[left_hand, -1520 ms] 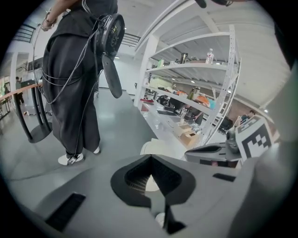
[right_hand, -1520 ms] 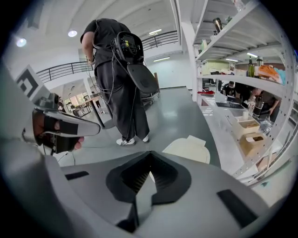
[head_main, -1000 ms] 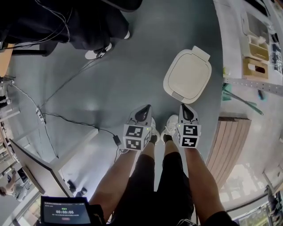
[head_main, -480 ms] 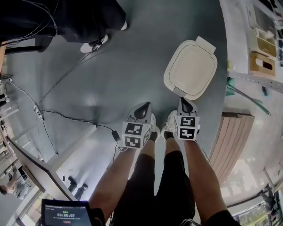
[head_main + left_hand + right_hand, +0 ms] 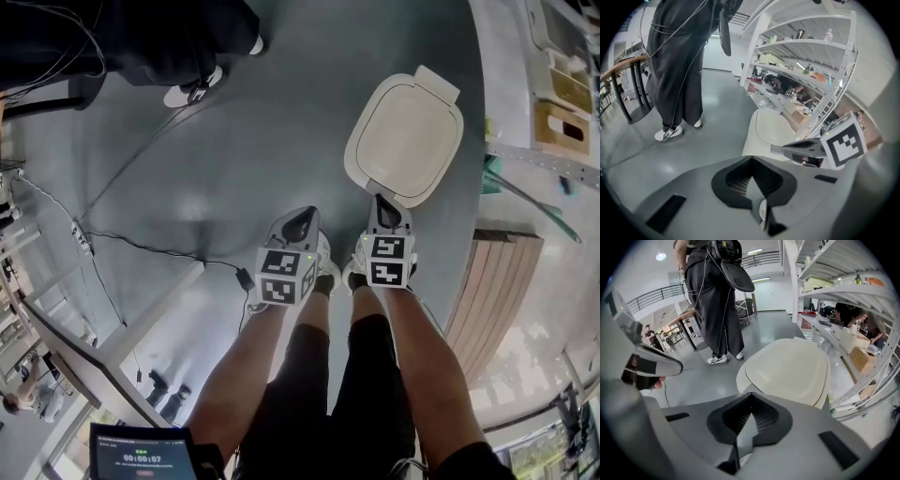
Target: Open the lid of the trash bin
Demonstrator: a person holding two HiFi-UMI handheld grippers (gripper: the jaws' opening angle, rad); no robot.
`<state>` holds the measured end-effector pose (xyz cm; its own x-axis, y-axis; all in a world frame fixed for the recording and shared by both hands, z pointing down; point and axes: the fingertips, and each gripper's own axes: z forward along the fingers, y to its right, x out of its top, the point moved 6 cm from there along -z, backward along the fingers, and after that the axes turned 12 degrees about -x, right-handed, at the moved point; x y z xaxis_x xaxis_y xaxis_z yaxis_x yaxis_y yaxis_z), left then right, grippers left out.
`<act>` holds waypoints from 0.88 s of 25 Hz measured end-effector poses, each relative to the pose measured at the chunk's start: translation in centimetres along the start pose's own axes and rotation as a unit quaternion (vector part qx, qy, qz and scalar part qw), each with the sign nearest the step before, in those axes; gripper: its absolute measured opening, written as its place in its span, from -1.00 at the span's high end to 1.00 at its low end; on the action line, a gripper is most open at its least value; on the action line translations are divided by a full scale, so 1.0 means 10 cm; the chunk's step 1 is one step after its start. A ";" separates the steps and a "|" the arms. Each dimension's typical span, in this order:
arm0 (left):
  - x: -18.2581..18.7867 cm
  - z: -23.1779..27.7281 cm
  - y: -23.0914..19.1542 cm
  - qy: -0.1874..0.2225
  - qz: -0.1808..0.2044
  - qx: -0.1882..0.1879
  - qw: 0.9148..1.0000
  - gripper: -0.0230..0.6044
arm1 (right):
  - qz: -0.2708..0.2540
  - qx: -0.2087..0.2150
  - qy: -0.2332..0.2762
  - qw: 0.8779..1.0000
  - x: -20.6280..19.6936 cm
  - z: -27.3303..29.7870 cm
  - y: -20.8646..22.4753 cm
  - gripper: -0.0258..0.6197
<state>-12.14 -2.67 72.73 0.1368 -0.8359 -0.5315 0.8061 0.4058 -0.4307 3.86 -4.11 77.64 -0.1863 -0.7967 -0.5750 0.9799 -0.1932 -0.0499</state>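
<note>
Trash bin stands on the grey floor, its cream lid down and flat. Right gripper: jaws clenched together, nothing between them, tip just beside the bin's near edge. Left gripper: jaws likewise pressed together, empty, farther from the bin on its left side. A person in dark clothes stands well apart from the bin.

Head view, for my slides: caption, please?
Right tongs point at the near edge of the closed trash bin lid; left tongs beside, both shut.
</note>
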 end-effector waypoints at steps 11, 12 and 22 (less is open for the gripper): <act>0.10 0.06 -0.19 0.004 0.004 -0.001 1.000 0.93 | 0.026 -0.018 -0.017 0.999 -0.14 0.04 0.00 0.92; 0.10 0.09 -0.22 0.003 0.005 -0.002 1.000 0.93 | 0.027 -0.019 -0.014 0.999 -0.14 0.07 0.02 0.92; 0.04 0.09 -0.22 -0.007 0.000 -0.002 1.000 0.93 | 0.031 -0.024 -0.017 0.999 -0.13 0.13 0.08 0.92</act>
<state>-13.38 -4.20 74.15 0.1450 -0.8405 -0.5221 0.8033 0.4080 -0.4339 4.77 -3.93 79.40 -0.1270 -0.8256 -0.5498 0.9917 -0.1162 -0.0545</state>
